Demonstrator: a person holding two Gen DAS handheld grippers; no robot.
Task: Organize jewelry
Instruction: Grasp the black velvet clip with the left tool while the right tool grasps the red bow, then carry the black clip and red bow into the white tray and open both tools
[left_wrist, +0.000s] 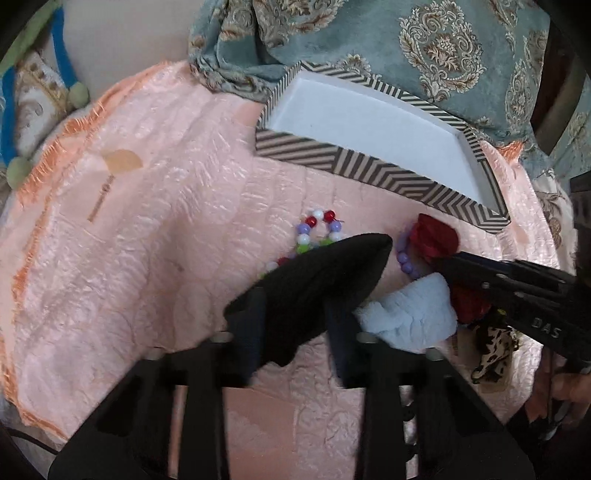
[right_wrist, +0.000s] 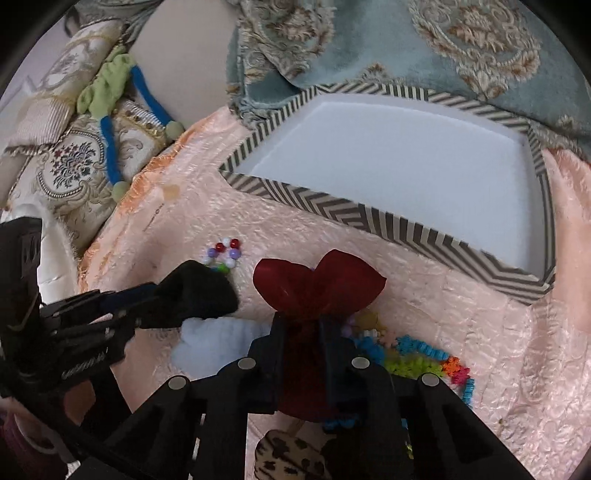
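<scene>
In the left wrist view my left gripper (left_wrist: 295, 299) is shut on a black fabric piece (left_wrist: 332, 266) that bulges out past the fingertips. Beneath it lies a bracelet of red, white, purple and green beads (left_wrist: 319, 225), partly hidden. In the right wrist view my right gripper (right_wrist: 303, 325) is shut on a dark red fabric pouch (right_wrist: 321, 284), whose top flares out ahead of the fingers. Both grippers sit low over the pink quilted cloth (left_wrist: 147, 240). The open box with a chevron pattern (right_wrist: 332, 206) stands behind them, its white inside bare.
A light blue fluffy piece (right_wrist: 218, 339) lies between the grippers, near a purple bead bracelet (left_wrist: 404, 258). A multicoloured spiky bracelet (right_wrist: 417, 358) and a leopard-print piece (right_wrist: 288, 458) lie close to my right gripper. Teal patterned fabric (left_wrist: 443, 48) lies behind the box.
</scene>
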